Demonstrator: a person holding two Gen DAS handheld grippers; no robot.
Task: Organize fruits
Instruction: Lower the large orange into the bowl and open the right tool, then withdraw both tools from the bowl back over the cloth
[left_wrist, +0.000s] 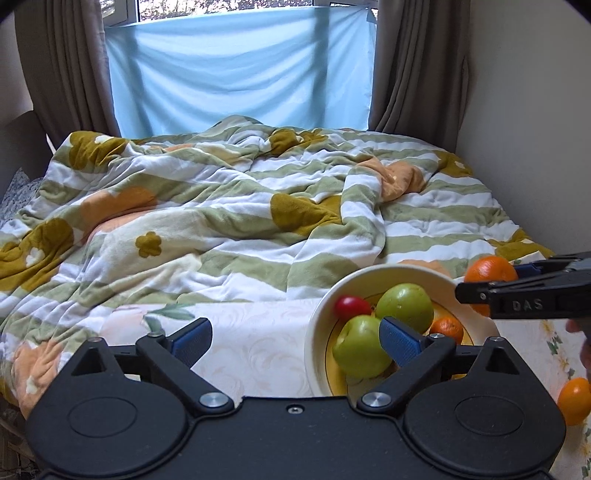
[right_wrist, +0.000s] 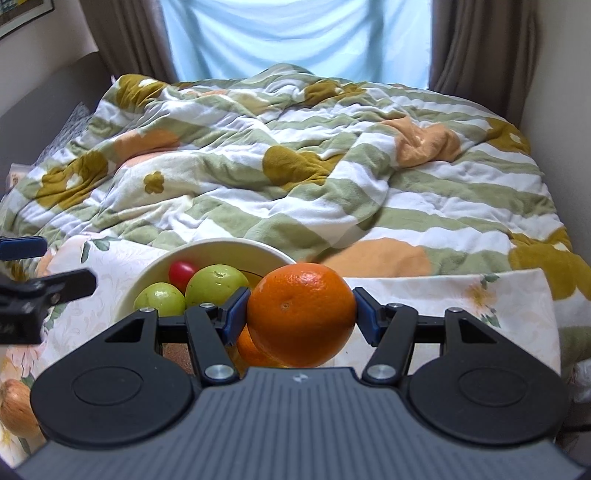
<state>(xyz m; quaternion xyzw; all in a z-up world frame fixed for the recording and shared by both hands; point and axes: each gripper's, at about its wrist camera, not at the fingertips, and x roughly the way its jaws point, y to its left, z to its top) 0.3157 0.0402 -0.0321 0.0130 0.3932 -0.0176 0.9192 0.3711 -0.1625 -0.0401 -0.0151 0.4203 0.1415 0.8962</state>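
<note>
Basically: rumpled striped floral quilt (right_wrist: 295, 166) fills the background, pale floral tablecloth (left_wrist: 255, 347) in front. Cream bowl (left_wrist: 369, 277) sits on the cloth holding two green apples (left_wrist: 404, 308), a small red fruit (left_wrist: 351, 306) and a small orange (left_wrist: 447, 328). Right gripper (right_wrist: 301, 314) is clamped on a large orange (right_wrist: 301, 314), beside the bowl's right rim. Left gripper (left_wrist: 295, 341) jaws spread wide, nothing between them. Only legible text: "DAS" on the right gripper's finger.

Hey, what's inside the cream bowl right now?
Inside the bowl: two green apples, one small red fruit and a small orange. The left gripper covers the near part of the bowl.
</note>
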